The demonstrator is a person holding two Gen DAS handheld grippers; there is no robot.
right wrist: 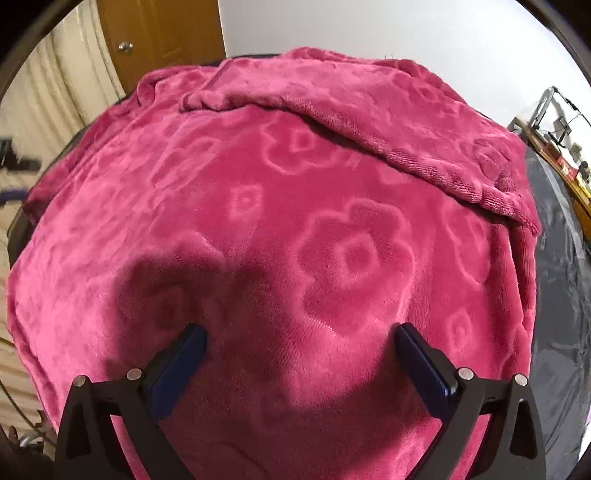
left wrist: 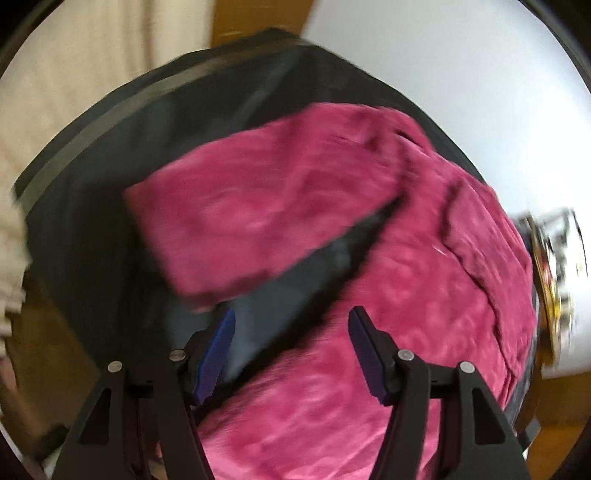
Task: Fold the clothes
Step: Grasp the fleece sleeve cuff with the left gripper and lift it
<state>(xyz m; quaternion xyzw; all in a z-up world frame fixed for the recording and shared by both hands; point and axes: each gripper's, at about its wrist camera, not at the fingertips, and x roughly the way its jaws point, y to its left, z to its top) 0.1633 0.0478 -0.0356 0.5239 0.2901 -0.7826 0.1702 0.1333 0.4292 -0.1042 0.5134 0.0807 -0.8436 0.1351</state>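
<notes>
Right wrist view: your right gripper (right wrist: 299, 339), jaws wide, hovers over the pink fleece garment (right wrist: 258, 229); left gripper (left wrist: 291, 332) likewise spread, empty. Pinch an edge squarely ahead.

Black table cover (left wrist: 110, 206), cream curtain (right wrist: 62, 92), brown door (right wrist: 166, 33), white wall (right wrist: 406, 29).

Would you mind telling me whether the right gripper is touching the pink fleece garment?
Cannot tell. In the right wrist view the open right gripper sits over the pink fleece garment, but no contact or gap shows plainly.
</notes>
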